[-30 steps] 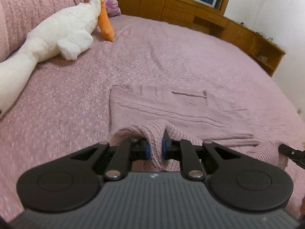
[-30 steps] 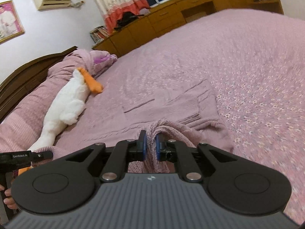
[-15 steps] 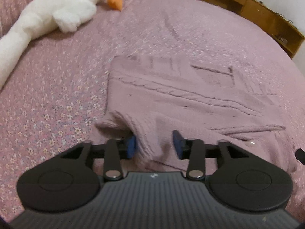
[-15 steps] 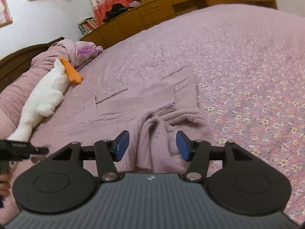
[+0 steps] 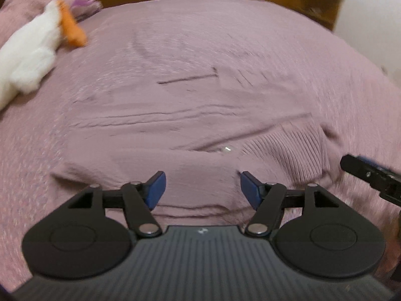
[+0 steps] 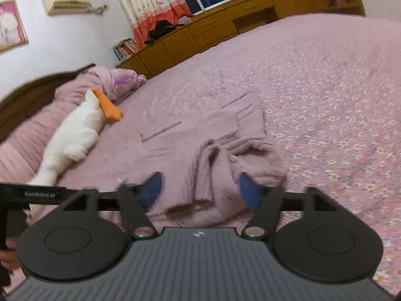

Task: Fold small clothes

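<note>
- Plush goose (image 6: pixel 72 135) lies near the bed's (image 6: pixel 325 75) headboard edge.
- Left claw (image 5: pixel 202 190) spread, empty — over the sweater (image 5: pixel 190 130), mid-bed.
- Right claw (image 6: pixel 199 190) spread, empty — sleeve folded inward; further folds judged remaining.

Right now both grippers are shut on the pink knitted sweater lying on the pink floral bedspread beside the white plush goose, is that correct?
Not quite: both grippers are open. The left gripper in the left wrist view and the right gripper in the right wrist view stand spread over the pink knitted sweater, gripping nothing.
</note>
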`<state>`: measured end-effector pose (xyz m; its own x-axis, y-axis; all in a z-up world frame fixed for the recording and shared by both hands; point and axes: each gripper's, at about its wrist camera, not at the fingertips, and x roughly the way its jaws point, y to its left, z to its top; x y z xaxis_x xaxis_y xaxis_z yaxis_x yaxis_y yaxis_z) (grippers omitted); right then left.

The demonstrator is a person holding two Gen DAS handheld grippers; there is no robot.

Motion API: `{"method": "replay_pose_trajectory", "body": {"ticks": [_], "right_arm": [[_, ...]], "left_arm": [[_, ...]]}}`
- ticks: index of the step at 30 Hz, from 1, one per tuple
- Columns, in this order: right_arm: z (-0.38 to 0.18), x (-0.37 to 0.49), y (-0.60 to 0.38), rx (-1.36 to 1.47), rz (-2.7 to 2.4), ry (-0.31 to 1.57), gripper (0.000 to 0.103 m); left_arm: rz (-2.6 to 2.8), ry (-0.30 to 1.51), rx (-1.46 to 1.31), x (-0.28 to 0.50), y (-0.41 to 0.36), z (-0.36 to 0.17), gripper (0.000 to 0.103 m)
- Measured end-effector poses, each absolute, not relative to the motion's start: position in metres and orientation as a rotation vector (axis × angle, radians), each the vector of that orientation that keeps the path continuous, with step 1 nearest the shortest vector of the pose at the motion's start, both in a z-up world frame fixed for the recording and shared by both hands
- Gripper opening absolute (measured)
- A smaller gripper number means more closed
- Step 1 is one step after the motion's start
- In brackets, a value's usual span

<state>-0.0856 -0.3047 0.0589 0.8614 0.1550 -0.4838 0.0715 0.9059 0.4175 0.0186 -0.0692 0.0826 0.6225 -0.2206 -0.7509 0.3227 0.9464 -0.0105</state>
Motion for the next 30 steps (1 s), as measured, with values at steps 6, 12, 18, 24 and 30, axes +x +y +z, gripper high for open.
{"method": "replay_pose_trajectory", "body": {"ticks": [6, 12, 18, 24, 30], "right_arm": [[0.062, -0.093, -0.307, 0.394, -0.013, 0.483, 0.099], [0.054, -0.094, -0.336, 0.576, -0.105, 0.435, 0.101], [0.047, -0.09, -0.351, 0.682, -0.12, 0.443, 0.101], [0.045, -0.086, -0.346, 0.66, -0.104, 0.449, 0.101], [0.045, -0.086, -0.348, 0.668, -0.107, 0.449, 0.101]], "left_arm": [[-0.425, 0.82, 0.264, 0.012, -0.11, 0.068, 0.067], [-0.467, 0.773, 0.395, 0.004, -0.144, 0.051, 0.068], [-0.489, 0.723, 0.486, -0.006, -0.16, 0.045, 0.07], [-0.475, 0.646, 0.548, -0.002, -0.176, 0.043, 0.07], [-0.408, 0.557, 0.539, 0.009, -0.178, 0.044, 0.072]]}}
